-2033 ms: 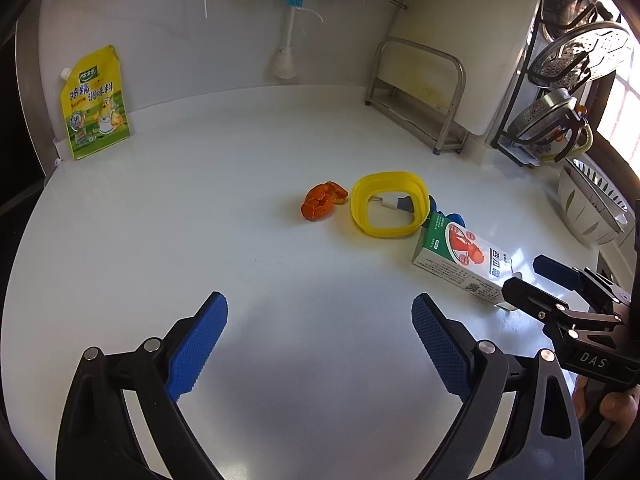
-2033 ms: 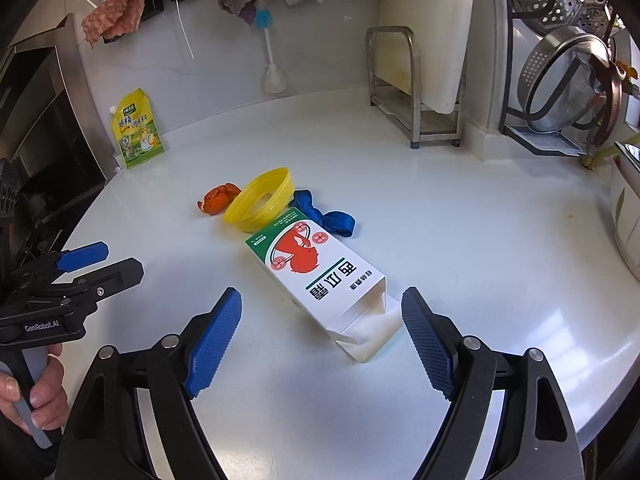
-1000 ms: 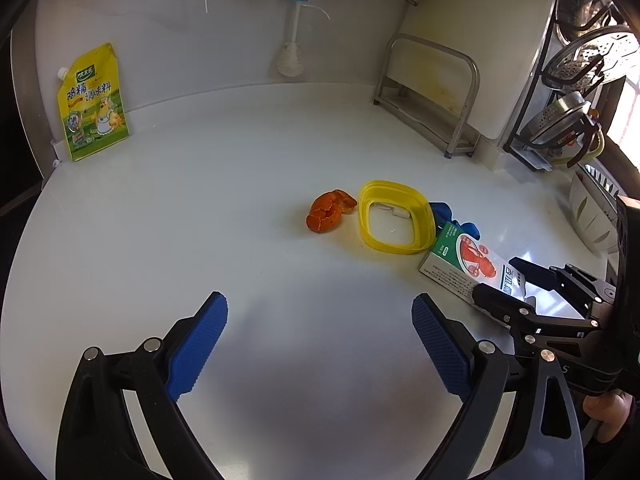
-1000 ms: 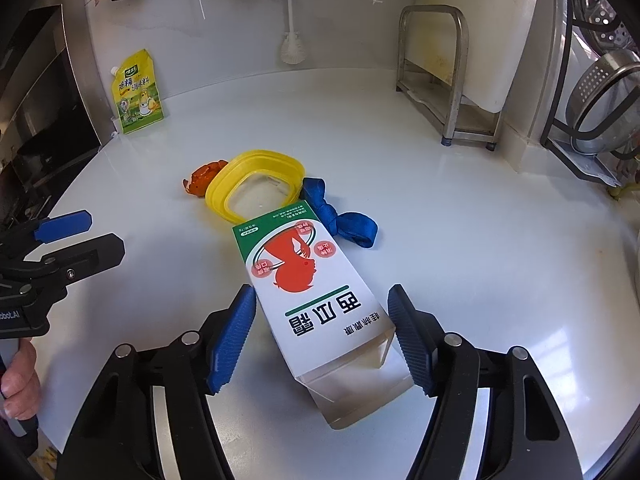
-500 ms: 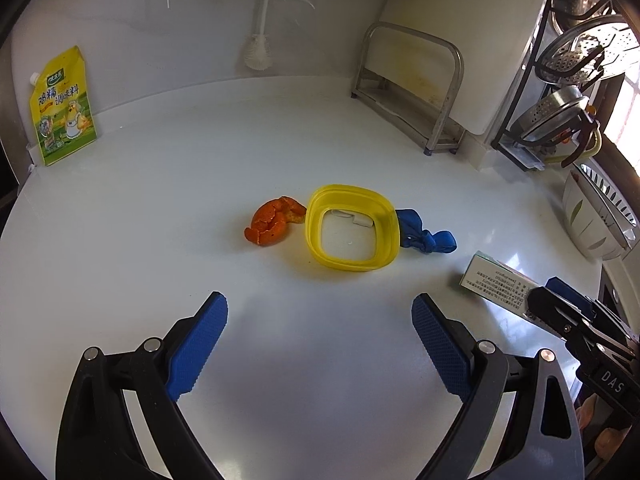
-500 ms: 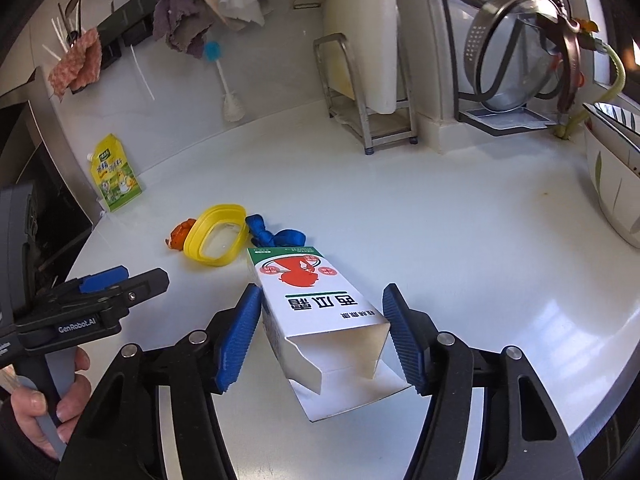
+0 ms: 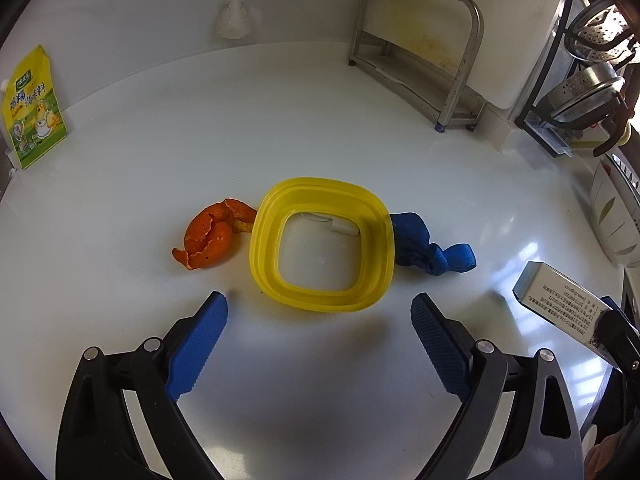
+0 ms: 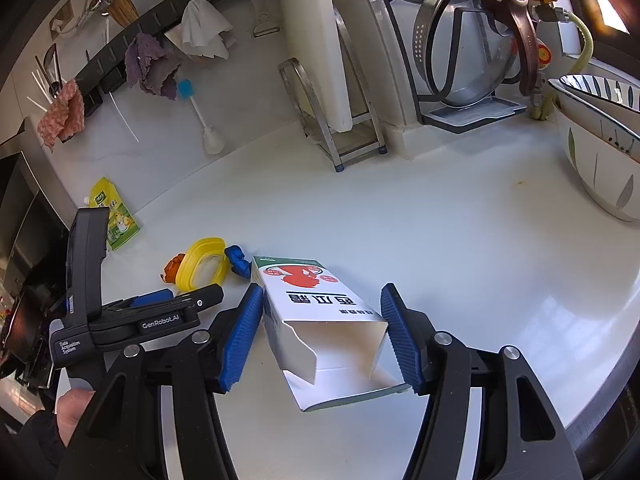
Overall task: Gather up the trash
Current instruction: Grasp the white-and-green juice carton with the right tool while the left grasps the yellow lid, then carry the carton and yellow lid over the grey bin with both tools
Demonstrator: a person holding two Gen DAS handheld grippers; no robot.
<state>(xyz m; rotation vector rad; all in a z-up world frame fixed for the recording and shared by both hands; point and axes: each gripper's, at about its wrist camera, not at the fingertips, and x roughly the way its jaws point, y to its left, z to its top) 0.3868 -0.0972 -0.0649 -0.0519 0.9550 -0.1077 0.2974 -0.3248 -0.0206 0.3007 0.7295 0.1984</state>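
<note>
The right hand-held gripper (image 8: 322, 332) has the opened carton (image 8: 316, 312) clamped between its blue pads, which press on the two long sides; its jaws have just been closing on the box. The carton is white with a green edge and a red picture on top, its torn-open end faces the camera, and it appears lifted clear of the white worktop (image 8: 460, 240), tilted a little. The left hand-held gripper (image 7: 320, 320) stands wide with nothing between its fingers, hanging just above the worktop near a yellow plastic ring (image 7: 322, 244) shaped like a rounded square. Touching the ring's left side lies a curl of orange peel (image 7: 210, 236); against its right side lies a knotted blue rag (image 7: 428, 246). All three rest flat on the worktop, close together in a row. From the left wrist view the carton shows at the far right edge, held off the surface and well apart from the blue rag. A yellow-green pouch (image 7: 32, 112) leans against the back wall at the left, a white brush (image 7: 234, 20) hangs near the wall, and a metal rack (image 7: 420, 48) stands at the back right. A person's hand (image 8: 74, 404) grips the left tool's handle
</note>
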